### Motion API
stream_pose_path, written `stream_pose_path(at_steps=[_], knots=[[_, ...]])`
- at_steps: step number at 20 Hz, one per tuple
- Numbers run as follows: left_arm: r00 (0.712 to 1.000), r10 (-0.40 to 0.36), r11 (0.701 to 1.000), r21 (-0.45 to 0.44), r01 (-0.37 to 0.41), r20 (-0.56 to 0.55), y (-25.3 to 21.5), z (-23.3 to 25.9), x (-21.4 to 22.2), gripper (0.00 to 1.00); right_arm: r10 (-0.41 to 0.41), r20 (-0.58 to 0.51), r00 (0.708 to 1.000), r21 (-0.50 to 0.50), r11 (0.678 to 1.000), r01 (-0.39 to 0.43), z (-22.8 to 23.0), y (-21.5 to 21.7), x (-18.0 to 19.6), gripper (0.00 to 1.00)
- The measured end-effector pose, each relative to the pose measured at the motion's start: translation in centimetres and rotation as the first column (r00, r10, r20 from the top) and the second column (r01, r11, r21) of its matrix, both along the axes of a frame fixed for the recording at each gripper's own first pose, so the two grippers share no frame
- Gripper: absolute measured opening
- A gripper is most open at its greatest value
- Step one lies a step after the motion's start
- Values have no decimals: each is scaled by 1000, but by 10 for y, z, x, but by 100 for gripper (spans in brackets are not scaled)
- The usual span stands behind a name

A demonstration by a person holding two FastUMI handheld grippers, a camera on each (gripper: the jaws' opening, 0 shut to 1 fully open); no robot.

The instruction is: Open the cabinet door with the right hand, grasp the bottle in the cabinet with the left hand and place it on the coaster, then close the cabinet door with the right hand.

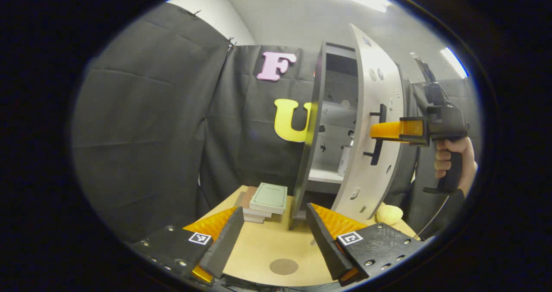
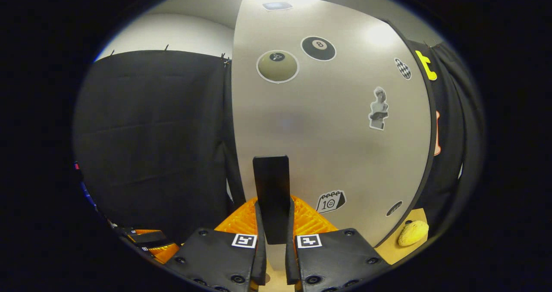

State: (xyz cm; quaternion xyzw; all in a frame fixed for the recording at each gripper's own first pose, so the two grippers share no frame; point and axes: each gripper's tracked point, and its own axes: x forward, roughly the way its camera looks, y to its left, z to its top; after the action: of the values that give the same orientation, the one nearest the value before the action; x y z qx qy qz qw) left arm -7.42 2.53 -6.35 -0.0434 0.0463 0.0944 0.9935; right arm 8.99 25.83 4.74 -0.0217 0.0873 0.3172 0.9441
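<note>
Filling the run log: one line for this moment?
right gripper: shut on door handle | cabinet door: partly open | left gripper: open, empty | coaster: bare

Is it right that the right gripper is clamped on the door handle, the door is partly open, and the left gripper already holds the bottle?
Not quite. In the left gripper view the left gripper is open and empty above the table; the rest stands.

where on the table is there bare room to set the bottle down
The table is bare between the left tongs, around the round coaster. It is crowded farther back: stacked books sit beside the open cabinet door, whose handle the right tongs clamp. A yellow lump lies by the door's foot.
</note>
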Motion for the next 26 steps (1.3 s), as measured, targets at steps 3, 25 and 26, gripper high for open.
stream_pose_path(at_steps=[3, 25, 26], knots=[[1000, 23, 1000, 17, -23, -3, -38, 1, -16, 88, 50, -1, 999, 5, 999, -50, -1, -6, -3, 20], [999, 28, 998, 59, -31, 45, -167, 11, -37, 90, 43, -1, 999, 15, 999, -43, -1, -50, -6, 17], [999, 27, 998, 64, -29, 45, -168, 11, -35, 88, 39, 3, 999, 19, 999, -39, 0, -52, -6, 17]])
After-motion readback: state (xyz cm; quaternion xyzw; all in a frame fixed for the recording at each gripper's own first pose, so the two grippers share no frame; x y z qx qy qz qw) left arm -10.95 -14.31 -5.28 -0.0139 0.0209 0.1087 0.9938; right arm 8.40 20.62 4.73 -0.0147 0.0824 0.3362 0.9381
